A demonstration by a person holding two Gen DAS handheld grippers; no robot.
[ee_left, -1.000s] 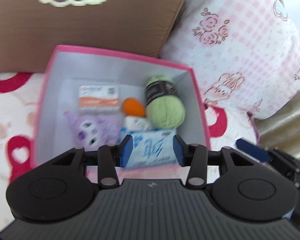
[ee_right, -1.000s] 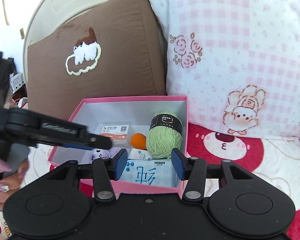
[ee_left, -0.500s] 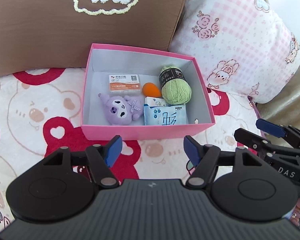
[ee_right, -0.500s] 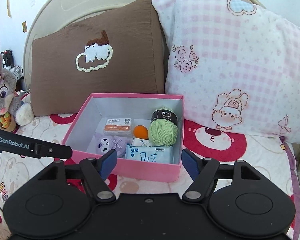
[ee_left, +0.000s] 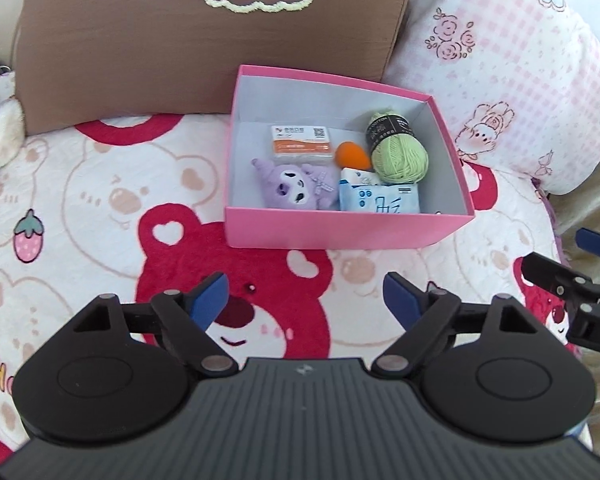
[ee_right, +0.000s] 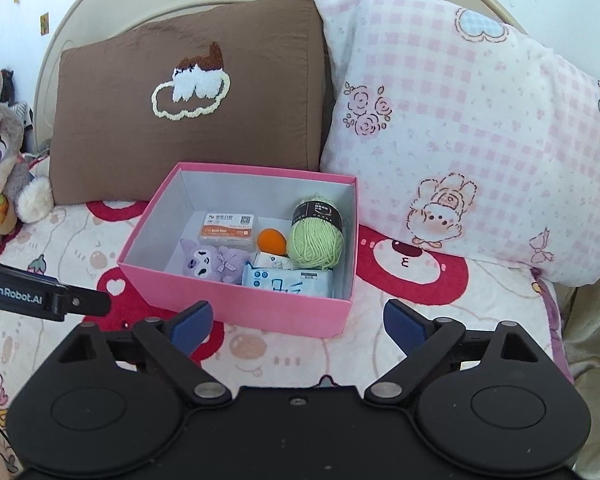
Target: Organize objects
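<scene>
A pink box rests on the bear-print blanket. Inside lie a green yarn ball, a purple plush toy, an orange and white card box, an orange egg-shaped piece and a blue tissue pack. My left gripper hangs over the blanket in front of the box, its jaws opening with nothing between them. My right gripper is likewise opening and empty, just short of the box's near wall.
A brown pillow and a pink checked pillow lean against the headboard behind the box. A grey rabbit plush sits at the far left. The bed's right edge drops off beside the box.
Both grippers have pulled back from over the box and risen a little, and their jaws have spread wide. The box's contents stay where they were.
</scene>
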